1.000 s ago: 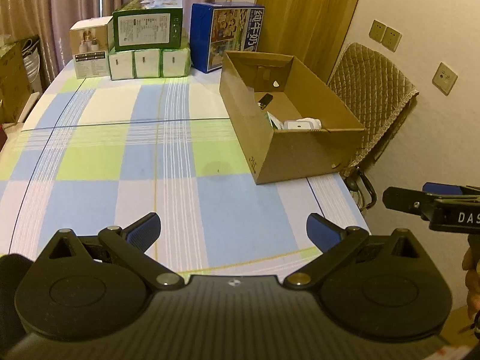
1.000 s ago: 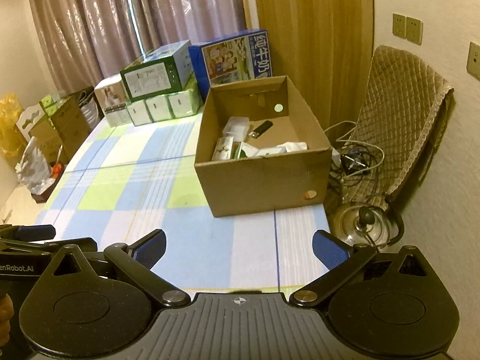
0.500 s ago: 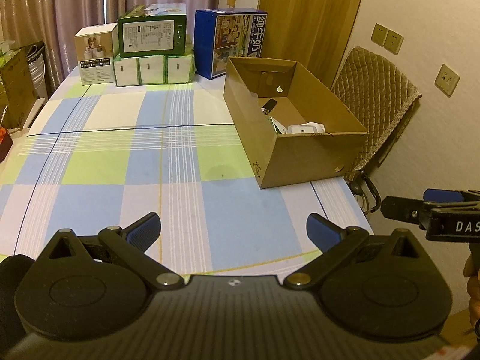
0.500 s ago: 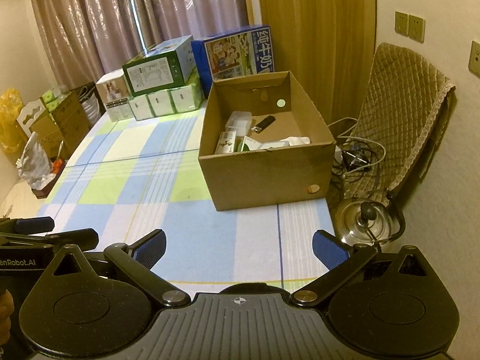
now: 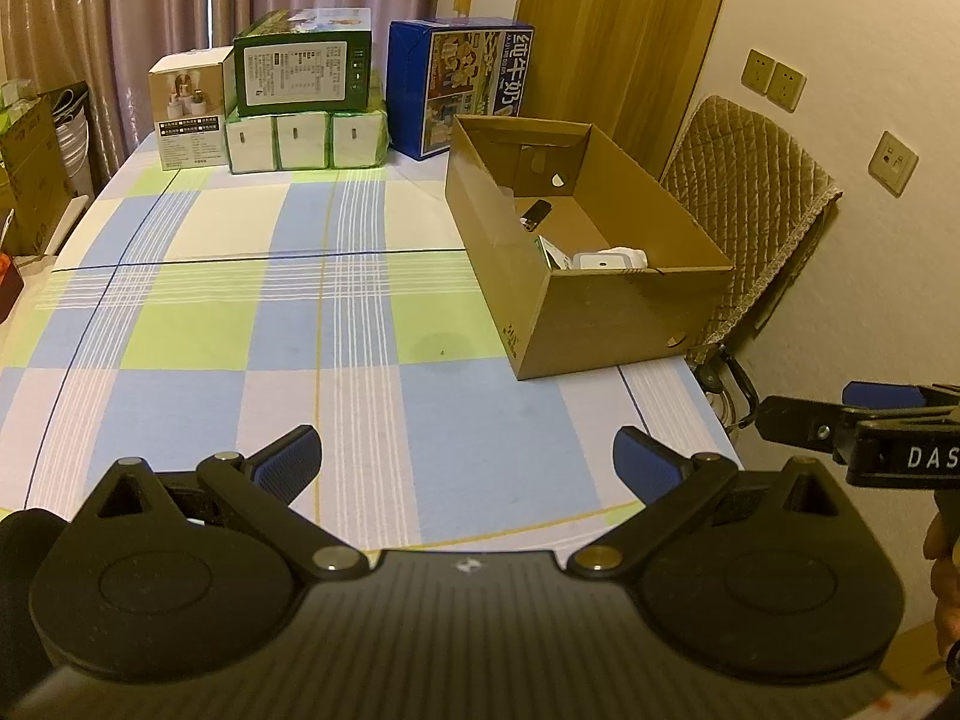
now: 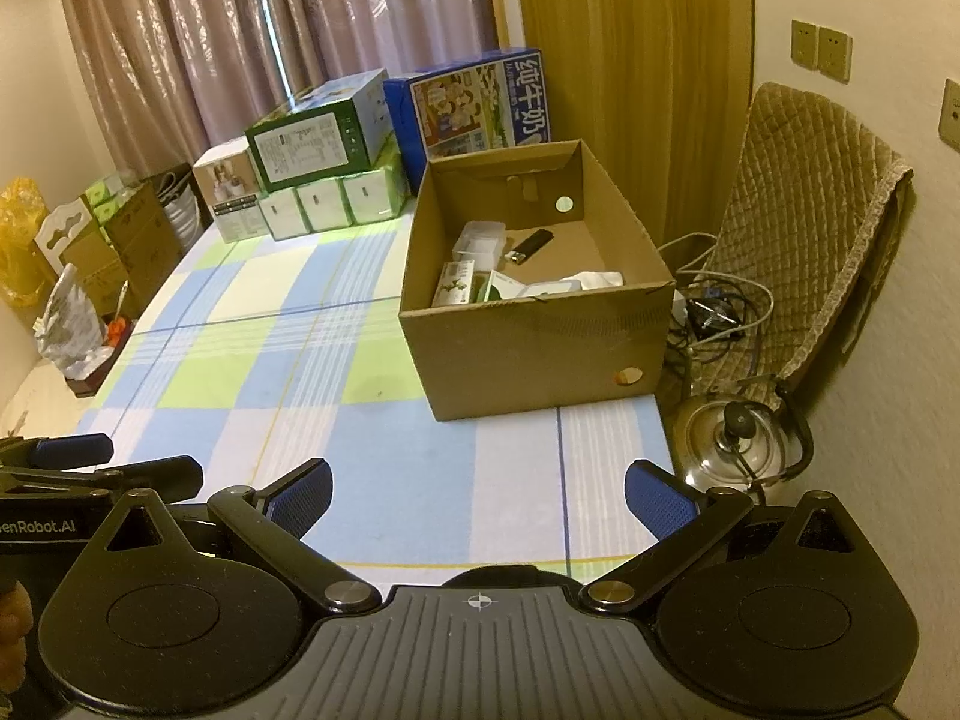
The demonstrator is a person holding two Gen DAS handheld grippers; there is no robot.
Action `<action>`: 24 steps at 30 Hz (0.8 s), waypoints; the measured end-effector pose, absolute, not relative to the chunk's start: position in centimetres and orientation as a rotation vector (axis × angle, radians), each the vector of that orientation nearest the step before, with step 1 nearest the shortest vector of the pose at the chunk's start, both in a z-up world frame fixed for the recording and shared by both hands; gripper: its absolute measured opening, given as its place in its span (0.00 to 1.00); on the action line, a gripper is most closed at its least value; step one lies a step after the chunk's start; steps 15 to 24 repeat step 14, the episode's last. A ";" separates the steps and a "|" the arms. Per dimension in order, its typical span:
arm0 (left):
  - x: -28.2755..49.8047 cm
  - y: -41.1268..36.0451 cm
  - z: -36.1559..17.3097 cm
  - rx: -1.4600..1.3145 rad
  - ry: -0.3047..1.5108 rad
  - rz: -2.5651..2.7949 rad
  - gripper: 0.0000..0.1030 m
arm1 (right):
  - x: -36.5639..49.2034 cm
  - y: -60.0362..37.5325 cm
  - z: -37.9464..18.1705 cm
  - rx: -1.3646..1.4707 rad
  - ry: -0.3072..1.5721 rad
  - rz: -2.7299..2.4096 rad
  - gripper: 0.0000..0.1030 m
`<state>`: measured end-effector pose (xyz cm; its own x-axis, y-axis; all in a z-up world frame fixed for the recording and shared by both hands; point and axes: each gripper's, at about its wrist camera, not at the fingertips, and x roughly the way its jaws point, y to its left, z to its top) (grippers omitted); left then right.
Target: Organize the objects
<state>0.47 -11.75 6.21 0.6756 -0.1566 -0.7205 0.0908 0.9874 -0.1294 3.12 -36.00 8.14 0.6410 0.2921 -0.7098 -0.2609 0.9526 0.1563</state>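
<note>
I have drawn both grippers back from the cardboard box [image 6: 540,324]; my left gripper [image 5: 465,468] and right gripper [image 6: 477,495] hang spread wide, holding nothing, over the checked tablecloth [image 5: 240,324]

The bench [image 5: 336,324], covered in a blue, green and white check cloth, carries an open cardboard box [image 5: 606,318] at right and stacked cartons [image 5: 300,90] along the far edge.
</note>
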 end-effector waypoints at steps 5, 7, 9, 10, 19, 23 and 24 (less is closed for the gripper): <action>0.5 -11.7 6.2 -0.086 0.818 -0.140 0.99 | 3.1 -35.9 8.2 0.041 0.816 0.315 0.98; 0.5 -11.7 6.2 -0.087 0.818 -0.141 0.99 | 3.1 -35.9 8.2 0.040 0.816 0.315 0.98; 0.5 -11.8 6.2 -0.087 0.816 -0.142 0.99 | 3.1 -35.9 8.2 0.041 0.816 0.316 0.98; 0.5 -11.8 6.2 -0.085 0.814 -0.141 0.99 | 3.1 -35.9 8.1 0.040 0.815 0.317 0.98; 0.3 -11.9 6.1 -0.074 0.788 -0.120 0.99 | 3.0 -35.7 8.1 0.039 0.817 0.315 0.98; 0.3 -11.9 6.1 -0.074 0.788 -0.120 0.99 | 3.0 -35.7 8.1 0.039 0.817 0.315 0.98; 0.3 -11.9 6.1 -0.074 0.788 -0.120 0.99 | 3.0 -35.7 8.1 0.039 0.817 0.315 0.98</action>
